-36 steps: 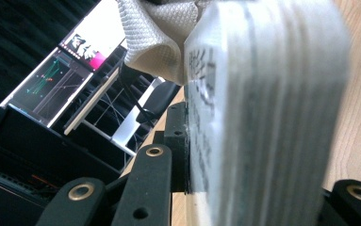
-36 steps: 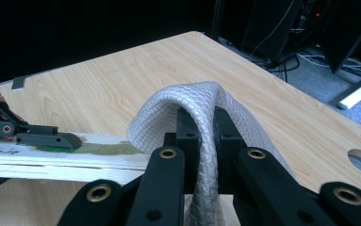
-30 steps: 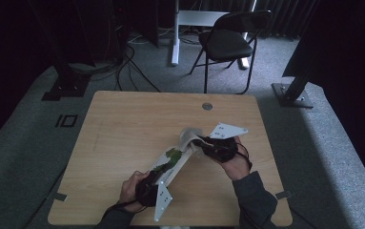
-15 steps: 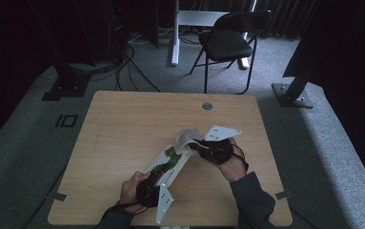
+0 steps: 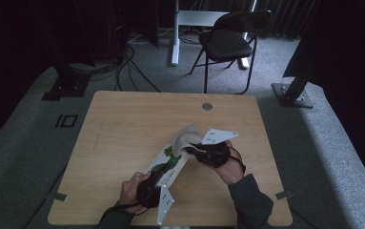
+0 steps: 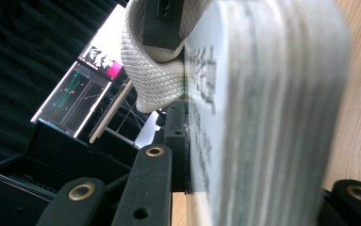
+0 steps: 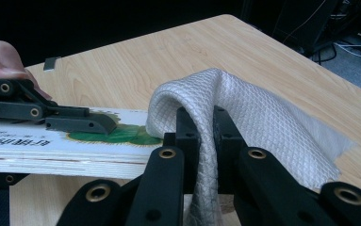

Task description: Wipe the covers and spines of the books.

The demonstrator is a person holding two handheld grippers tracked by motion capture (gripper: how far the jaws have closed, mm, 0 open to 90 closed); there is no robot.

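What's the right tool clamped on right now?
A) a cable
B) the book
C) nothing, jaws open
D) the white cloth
D: in the right gripper view the right tool has its jaws shut on a fold of the white cloth, which drapes over them; the book is held at its other end by the left tool.

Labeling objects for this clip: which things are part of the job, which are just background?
In use:
- left gripper, shut on the book
- right gripper, shut on the white cloth

Background:
- black chair
- floor cables
- monitor
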